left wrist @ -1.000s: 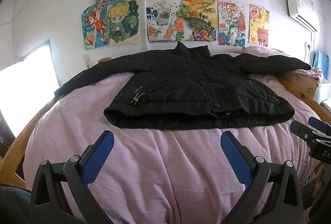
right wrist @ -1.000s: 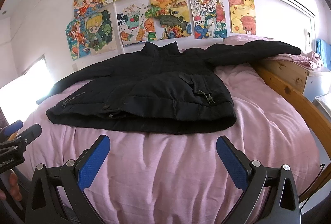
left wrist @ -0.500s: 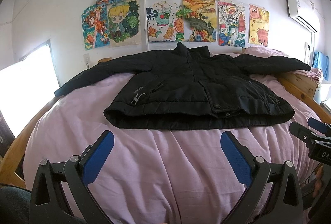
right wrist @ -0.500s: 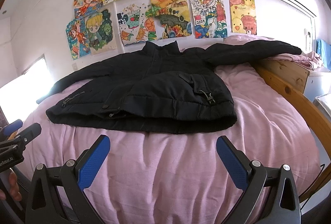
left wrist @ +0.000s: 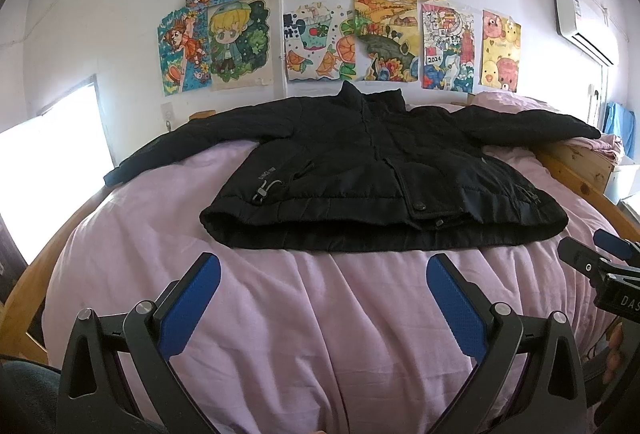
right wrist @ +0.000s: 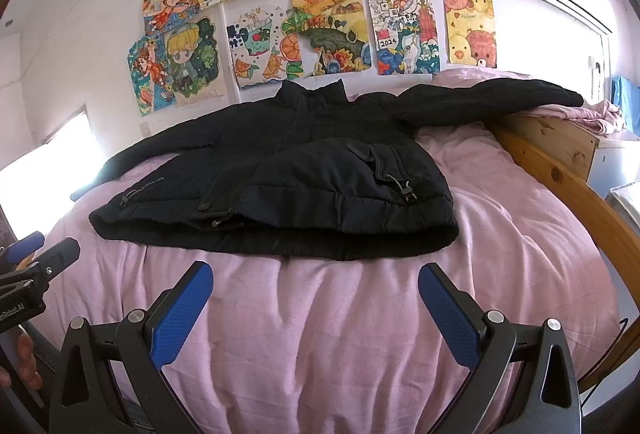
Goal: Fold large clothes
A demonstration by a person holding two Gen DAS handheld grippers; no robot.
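While nothing is gripped yet, the left wrist view shows the left gripper [left wrist: 323, 266] with jaws spread wide and empty over the pink duvet [left wrist: 320, 334]. The black padded jacket [left wrist: 380, 177] lies flat, front up, ahead of the jaws, well apart from both blue pads; its hem [left wrist: 360, 240] is the nearest edge, just beyond the fingertips. One sleeve [left wrist: 180, 141] runs out past the left jaw, the other sleeve [left wrist: 532, 123] past the right jaw toward the wooden bed frame [left wrist: 576, 165]. The right gripper's tip shows at the far right edge, beside the right jaw.

Right wrist view: right gripper [right wrist: 315, 274] also released, jaws wide, holding nothing. Jacket [right wrist: 280, 177] sits ahead and skewed toward the left jaw; the hem's right corner [right wrist: 444, 234] lies roughly in line with the right jaw. The right sleeve [right wrist: 492, 101] drapes onto the bed frame [right wrist: 560, 169] and pink bedding beyond it. The left gripper [right wrist: 36, 254] peeks in at the left edge.

Risks, as judgement: the jacket is puffy and slick, so a shallow pinch may slip or catch only the top layer, leaving the back panel behind. A low grab could snag the duvet too. The far sleeve may catch on the frame edge when pulled in. Toggle cords [right wrist: 404, 189] could catch on a finger.
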